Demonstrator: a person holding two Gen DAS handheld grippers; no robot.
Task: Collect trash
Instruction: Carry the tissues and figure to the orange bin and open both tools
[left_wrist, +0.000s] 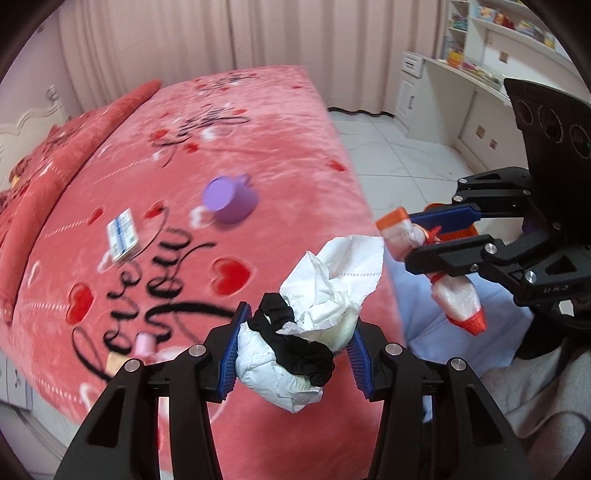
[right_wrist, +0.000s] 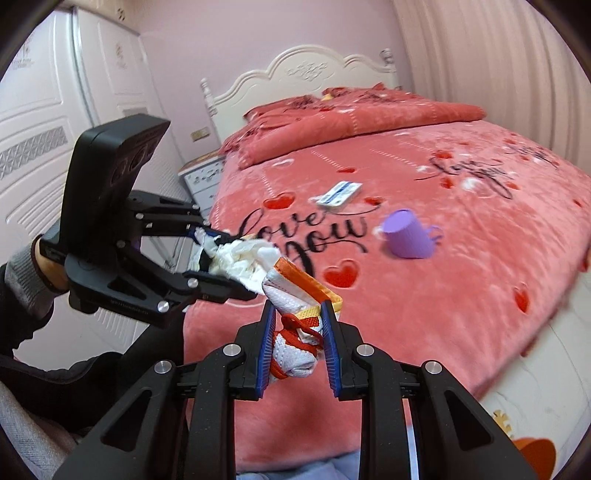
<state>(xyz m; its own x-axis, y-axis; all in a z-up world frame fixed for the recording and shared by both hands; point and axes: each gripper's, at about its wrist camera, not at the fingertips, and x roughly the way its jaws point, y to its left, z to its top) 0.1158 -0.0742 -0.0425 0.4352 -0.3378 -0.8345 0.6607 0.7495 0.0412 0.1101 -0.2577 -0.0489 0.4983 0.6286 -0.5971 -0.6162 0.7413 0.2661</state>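
Pink bedding fills my view. Nearest, my left gripper (left_wrist: 295, 354) pinches a crumpled tissue wad (left_wrist: 328, 295) wrapped in a black scrap (left_wrist: 295, 343); my right gripper (right_wrist: 297, 339) is clamped on a white-and-orange wrapper (right_wrist: 295, 295), its long axis running toward 12 o'clock. Farther off on the bed (left_wrist: 258, 129), at 11 o'clock from the left gripper, lie a purple cup (left_wrist: 231, 199) and a small blue-and-white box (left_wrist: 122, 234), both nearer my left hand, I judge.

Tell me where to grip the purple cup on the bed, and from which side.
Judging by its pose, the purple cup lies tipped on its side on the red blanket, handle toward the right in the right wrist view. Come from above and close the gripper across the ribbed round body, away from the handle; the thin handle looks a poorer hold.
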